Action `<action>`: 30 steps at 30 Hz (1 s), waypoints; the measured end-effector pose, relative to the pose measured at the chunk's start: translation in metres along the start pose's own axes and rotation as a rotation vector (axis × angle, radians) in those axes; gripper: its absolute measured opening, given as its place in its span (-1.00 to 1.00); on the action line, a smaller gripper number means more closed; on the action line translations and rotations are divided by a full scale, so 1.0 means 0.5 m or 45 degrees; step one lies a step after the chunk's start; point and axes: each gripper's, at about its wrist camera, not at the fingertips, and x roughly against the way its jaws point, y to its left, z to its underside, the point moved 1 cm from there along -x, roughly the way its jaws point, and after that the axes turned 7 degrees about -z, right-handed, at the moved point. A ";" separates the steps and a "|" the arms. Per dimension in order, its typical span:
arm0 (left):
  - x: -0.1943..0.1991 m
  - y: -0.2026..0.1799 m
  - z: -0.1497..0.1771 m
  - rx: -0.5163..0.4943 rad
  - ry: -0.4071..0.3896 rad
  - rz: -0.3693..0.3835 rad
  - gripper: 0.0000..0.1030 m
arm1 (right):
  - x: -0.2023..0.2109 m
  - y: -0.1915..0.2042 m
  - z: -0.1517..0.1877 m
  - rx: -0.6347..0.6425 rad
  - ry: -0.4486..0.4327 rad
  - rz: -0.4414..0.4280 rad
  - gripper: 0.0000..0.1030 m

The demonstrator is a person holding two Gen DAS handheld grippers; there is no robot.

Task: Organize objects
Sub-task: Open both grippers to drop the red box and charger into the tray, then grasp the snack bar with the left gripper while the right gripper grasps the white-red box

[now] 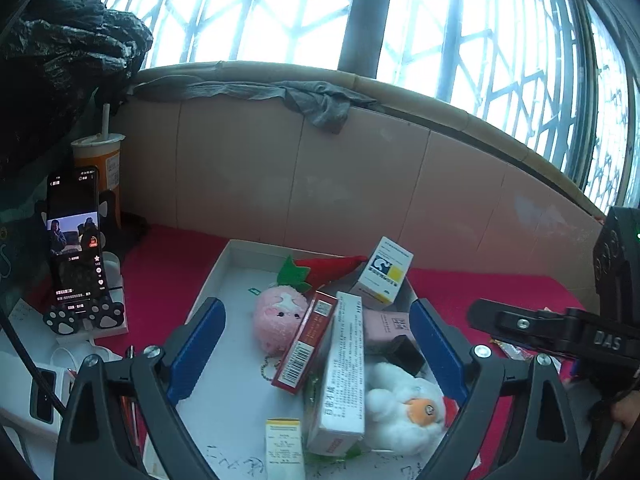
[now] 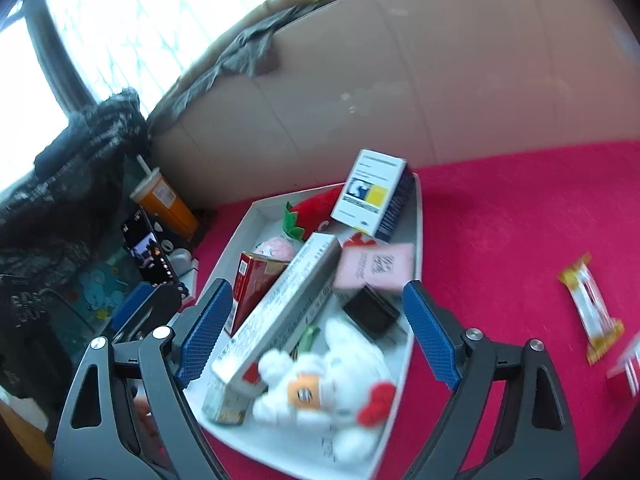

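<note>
Now both grippers hang over a white tray (image 1: 224, 264) that sits on a red cloth (image 2: 520, 216), close to the tiled wall (image 1: 320, 168) under the window. The left gripper (image 1: 318, 346) has its blue fingers (image 1: 196, 348) spread wide and holds nothing. The right gripper (image 2: 316, 330) is also spread wide and empty; it hangs above the near part of the tray.

Inside the tray many things lie in a loose pile. A long white box (image 1: 344, 368) leans across the middle, and a red box (image 1: 306, 344) rests against its left side. A pink plush (image 1: 278, 316) lies to the left of the red box, and a red strawberry plush (image 2: 316, 210) is at the far end. A white and yellow box (image 1: 385, 272) stands tilted at the far right corner. A pink box (image 2: 376, 266) and a small black box (image 2: 372, 312) are on the right side. A white plush (image 1: 400, 408) with an orange patch lies at the near end, touching the long box.

Outside the tray, a snack packet (image 2: 592, 308) lies on the cloth, well apart to the right. On the left stand a phone (image 1: 74, 236) on a holder and an orange cup (image 1: 98, 164) with a straw.
</note>
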 end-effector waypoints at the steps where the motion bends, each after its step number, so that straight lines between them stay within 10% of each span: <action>1: 0.004 -0.008 0.000 -0.009 -0.001 0.001 0.82 | 0.012 -0.007 0.005 -0.013 -0.011 0.001 0.85; 23: 0.063 -0.260 0.083 -0.337 0.101 0.330 0.82 | 0.440 -0.345 0.071 -0.373 -0.516 0.506 1.00; 30: 0.051 -0.334 0.121 -0.384 0.207 0.438 0.82 | 0.353 -0.337 0.066 0.018 -0.140 0.536 1.00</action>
